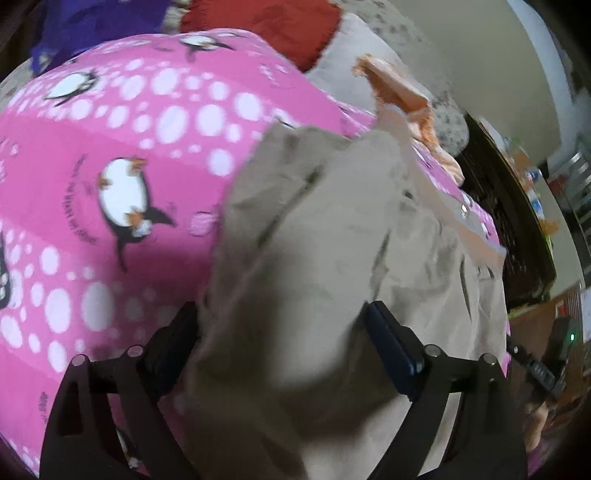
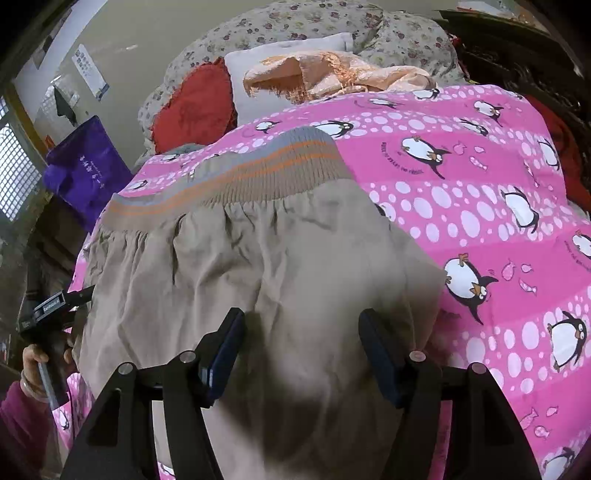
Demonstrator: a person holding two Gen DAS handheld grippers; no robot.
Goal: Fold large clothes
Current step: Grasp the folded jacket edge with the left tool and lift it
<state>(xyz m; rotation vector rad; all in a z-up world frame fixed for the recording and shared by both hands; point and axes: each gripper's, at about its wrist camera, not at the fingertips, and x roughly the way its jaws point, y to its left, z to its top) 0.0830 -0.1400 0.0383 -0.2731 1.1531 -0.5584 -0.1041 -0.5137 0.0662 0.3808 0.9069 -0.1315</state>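
Note:
A pair of khaki trousers [image 2: 258, 266] with a ribbed grey-and-orange waistband [image 2: 229, 181] lies on a pink penguin-print bedsheet [image 2: 480, 206]. My right gripper [image 2: 301, 354] is open, its fingers spread just above the khaki cloth. In the left wrist view my left gripper [image 1: 282, 343] is also open, with a fold of the trousers [image 1: 314, 240] bunched between its spread fingers. The left gripper also shows in the right wrist view [image 2: 55, 306] at the trousers' left edge. The right gripper [image 1: 532, 365] shows at the right in the left wrist view.
The pink sheet [image 1: 110, 155] covers the bed. A red cushion [image 2: 192, 107], a white pillow [image 2: 291, 55], a peach garment [image 2: 340, 77] and a floral quilt [image 2: 295, 22] lie at the head. A purple bag [image 2: 85, 166] stands left. Dark furniture [image 1: 509, 229] borders the bed.

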